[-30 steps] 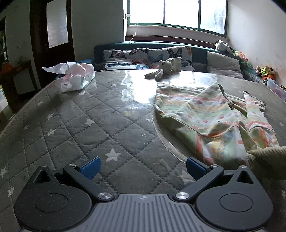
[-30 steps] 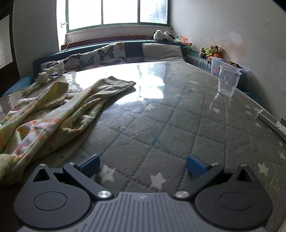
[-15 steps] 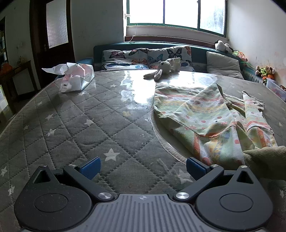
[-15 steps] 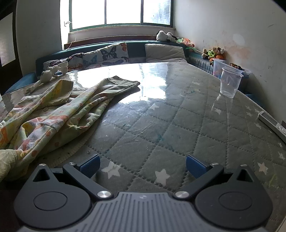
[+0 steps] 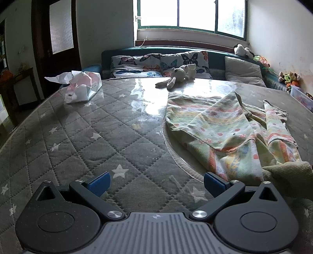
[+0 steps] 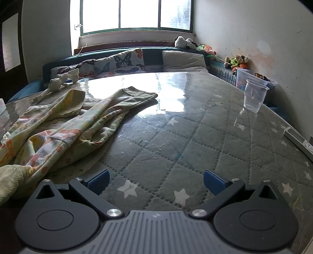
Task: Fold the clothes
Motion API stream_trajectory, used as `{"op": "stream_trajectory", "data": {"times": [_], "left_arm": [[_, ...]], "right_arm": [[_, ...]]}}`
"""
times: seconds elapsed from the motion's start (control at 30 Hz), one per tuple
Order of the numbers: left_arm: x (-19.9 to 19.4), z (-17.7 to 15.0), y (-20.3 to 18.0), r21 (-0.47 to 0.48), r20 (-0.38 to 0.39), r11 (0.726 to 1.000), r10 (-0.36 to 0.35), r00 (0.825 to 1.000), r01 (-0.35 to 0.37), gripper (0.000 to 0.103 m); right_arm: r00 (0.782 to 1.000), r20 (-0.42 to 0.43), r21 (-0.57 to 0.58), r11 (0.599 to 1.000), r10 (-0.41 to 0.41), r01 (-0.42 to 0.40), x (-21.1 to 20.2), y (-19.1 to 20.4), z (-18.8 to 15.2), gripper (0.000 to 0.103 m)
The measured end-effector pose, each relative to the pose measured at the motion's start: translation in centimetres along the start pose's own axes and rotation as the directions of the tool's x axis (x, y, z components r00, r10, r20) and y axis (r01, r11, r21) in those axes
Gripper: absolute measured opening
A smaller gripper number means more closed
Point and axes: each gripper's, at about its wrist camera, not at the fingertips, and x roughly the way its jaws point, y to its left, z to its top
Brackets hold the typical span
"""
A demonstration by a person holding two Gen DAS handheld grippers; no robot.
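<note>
Garment: a crumpled pastel floral-and-striped cotton garment (image 5: 230, 134) is seen spread unfolded over a grey quilted, star-printed table surface under a glossy clear cover (image 5: 93, 140); in the right wrist view it (image 6: 64, 129) is shown to the left of the tool.
Left gripper: the black two-finger left gripper with blue pads (image 5: 156, 180) is held low over bare quilting, its fingers spread wide with nothing between them; the right-hand pad (image 5: 213, 182) is placed just beside the garment's near edge.
Right gripper: the matching right gripper (image 6: 155, 180) is likewise splayed wide and empty, set over the star pattern, with the garment's hem near its left pad (image 6: 98, 180).
Cuff: a ribbed olive-yellow knit cuff (image 5: 289, 175) is caught at the garment's near corner.
Surroundings: a torn white-and-pink paper tissue pack (image 5: 82, 86) and a cream plush rabbit (image 5: 176, 77) are laid on the far side; a clear plastic cup (image 6: 254, 95) is stood upright at the right, well apart from the garment; a white remote control (image 6: 298, 139) is laid at the right edge.
Backdrop: butterfly-print cushions (image 5: 156, 64) are lined beneath a green-framed window (image 5: 191, 16).
</note>
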Motion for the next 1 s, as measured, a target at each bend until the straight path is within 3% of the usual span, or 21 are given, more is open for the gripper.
{"op": "stream_trajectory", "data": {"times": [0.47,0.73,0.83,1.0], "left_arm": [[-0.3,-0.1,-1.1,0.026,-0.009,0.999,-0.022,1.0,0.022,0.103],[-1.3,1.4,-1.1,0.0,0.039,1.0,0.004,0.999,-0.004,0.103],[-1.6,2.2,-1.5,-0.002,0.057,1.0,-0.014,0.998,0.014,0.103],[-1.7,1.9,-3.8,0.081,0.055,0.994,-0.074,0.996,0.07,0.103]], "right_arm": [[0.996,0.003,-0.07,0.994,0.087,-0.086,-1.2,1.0,-0.3,0.103],[0.991,0.034,-0.101,0.987,0.132,-0.128,-2.5,1.8,0.3,0.103],[0.987,0.05,-0.112,0.983,0.151,-0.145,-3.1,2.3,0.7,0.103],[0.976,0.071,-0.154,0.969,0.207,-0.194,-3.8,3.7,1.3,0.103]]}}
